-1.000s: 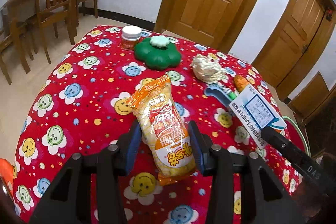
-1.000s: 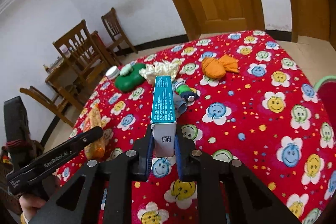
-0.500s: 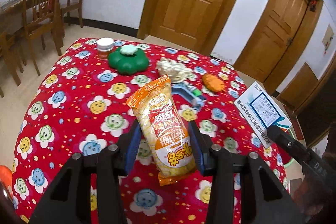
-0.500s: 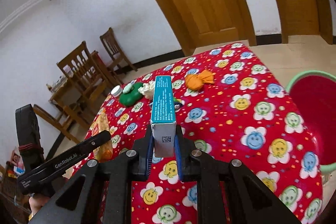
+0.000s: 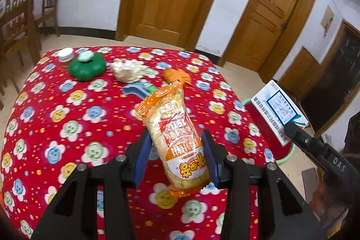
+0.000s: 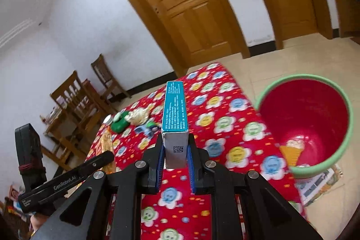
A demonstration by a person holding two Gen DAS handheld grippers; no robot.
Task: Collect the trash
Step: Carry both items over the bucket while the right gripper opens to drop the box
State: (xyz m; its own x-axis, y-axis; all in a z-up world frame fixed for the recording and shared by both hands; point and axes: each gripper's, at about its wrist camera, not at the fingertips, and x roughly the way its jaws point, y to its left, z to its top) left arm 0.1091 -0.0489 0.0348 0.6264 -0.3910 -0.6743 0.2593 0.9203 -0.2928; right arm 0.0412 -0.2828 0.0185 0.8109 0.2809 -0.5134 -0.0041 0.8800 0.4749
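While both grippers are loaded, the step in hand seems to be the carry to the bin, so the good way is to bring each item fully above the opening of the red bin [image 6: 315, 109] before the jaws open, and to release one item at a time. The right gripper [image 6: 175, 155] is nearly closed and clamps the narrow end of a teal and white carton box [image 6: 175, 114], which stands straight out along the fingers; it is stiff cardboard with sharp edges, so it should fall cleanly if it is tipped down over the rim. The left gripper [image 5: 177, 158] is about half open and its blue pads press on both sides of an orange snack bag [image 5: 175, 134]; this bag is soft, shiny plastic film with a crimped top and loose contents, so it can slip or sag, and the squeeze should stay firm until it is over the bin. The bin is smooth plastic with a pale green rim, round, and stands on the floor just beside the table corner; some trash already lies at its bottom. The tablecloth [image 5: 56, 109] is red with smiling flowers, and a crumpled tissue [image 5: 127, 69], an orange wrapper [image 5: 176, 75] and a green flower-shaped container [image 5: 87, 68] lie on it.
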